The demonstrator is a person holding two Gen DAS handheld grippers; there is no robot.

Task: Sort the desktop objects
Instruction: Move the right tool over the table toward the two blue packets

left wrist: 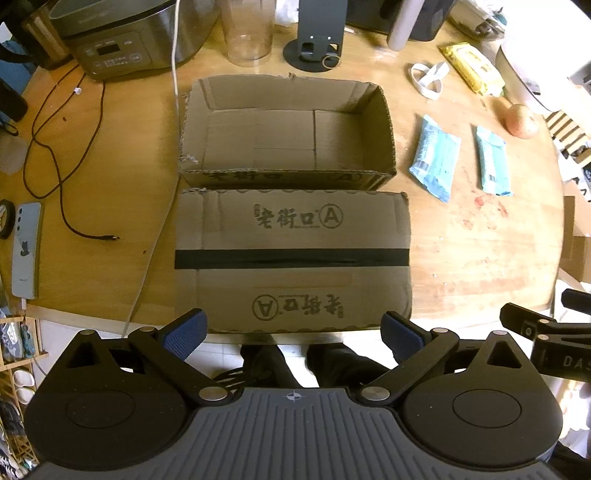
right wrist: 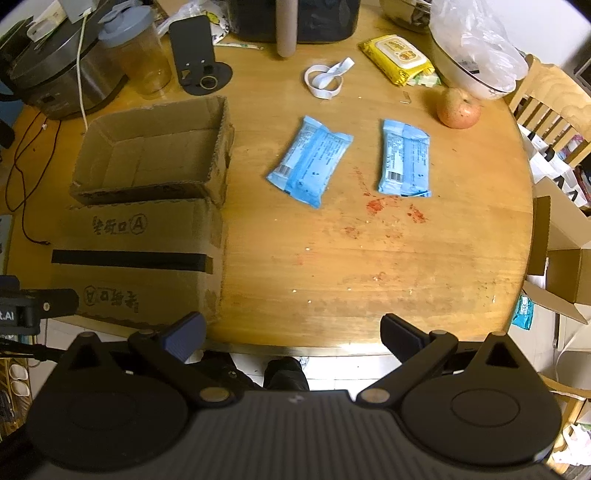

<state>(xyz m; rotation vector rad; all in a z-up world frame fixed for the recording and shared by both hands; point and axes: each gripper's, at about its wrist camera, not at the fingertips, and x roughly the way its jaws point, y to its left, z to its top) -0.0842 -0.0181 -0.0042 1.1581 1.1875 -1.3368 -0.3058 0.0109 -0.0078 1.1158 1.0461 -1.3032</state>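
Two blue packets lie on the wooden table: a left packet (right wrist: 311,160) (left wrist: 436,158) and a right packet (right wrist: 405,158) (left wrist: 493,161). An open cardboard box (left wrist: 288,129) (right wrist: 155,147) stands empty at the back; an upturned box (left wrist: 291,258) (right wrist: 136,258) with black tape lies in front of it. My left gripper (left wrist: 294,332) is open and empty at the table's near edge, before the upturned box. My right gripper (right wrist: 291,332) is open and empty at the near edge, well short of the packets.
An apple (right wrist: 458,109), a yellow wipes pack (right wrist: 400,59), a white strap (right wrist: 327,79), a bowl with a plastic bag (right wrist: 476,55), a rice cooker (left wrist: 133,37), a clear jar (left wrist: 249,33), a phone stand (left wrist: 314,44), a phone (left wrist: 26,251) and a cable (left wrist: 55,155) surround the boxes.
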